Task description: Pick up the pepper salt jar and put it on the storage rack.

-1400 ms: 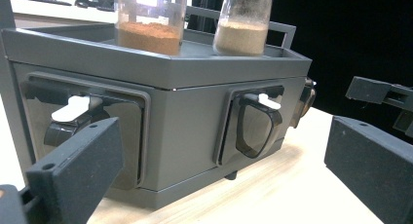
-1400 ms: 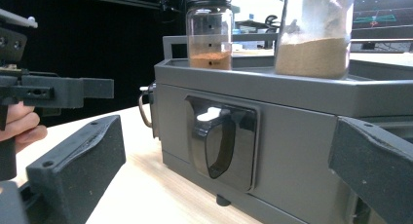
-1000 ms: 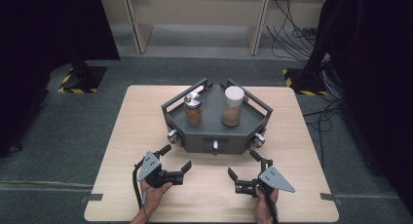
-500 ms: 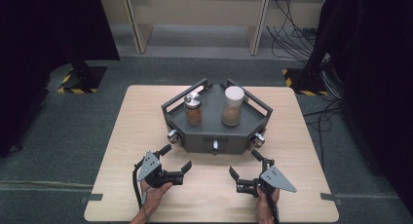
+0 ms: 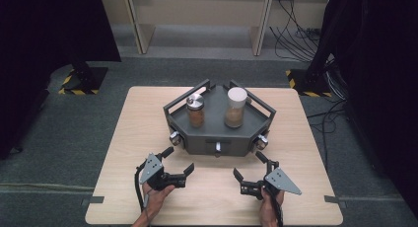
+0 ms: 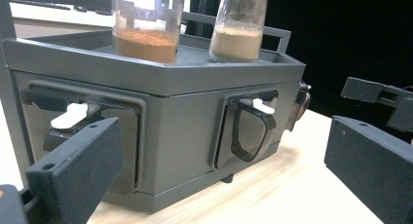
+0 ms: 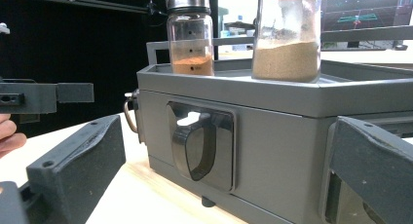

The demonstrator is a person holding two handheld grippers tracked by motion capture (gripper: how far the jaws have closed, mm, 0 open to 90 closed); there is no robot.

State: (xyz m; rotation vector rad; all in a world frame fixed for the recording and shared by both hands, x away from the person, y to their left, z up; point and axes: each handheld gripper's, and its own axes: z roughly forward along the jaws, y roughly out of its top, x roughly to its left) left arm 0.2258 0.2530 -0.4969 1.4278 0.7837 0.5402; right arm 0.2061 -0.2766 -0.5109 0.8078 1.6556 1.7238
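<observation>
Now two tools, left and right, both released; two jars on one grey box.

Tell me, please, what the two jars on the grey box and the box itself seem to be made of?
Short jar: clear glass or plastic, see-through wall; its lid looks like shiny metal. Tall jar: also clear, cannot tell which. Grey box: matte, probably plastic or painted metal, with an even dull surface.
</observation>
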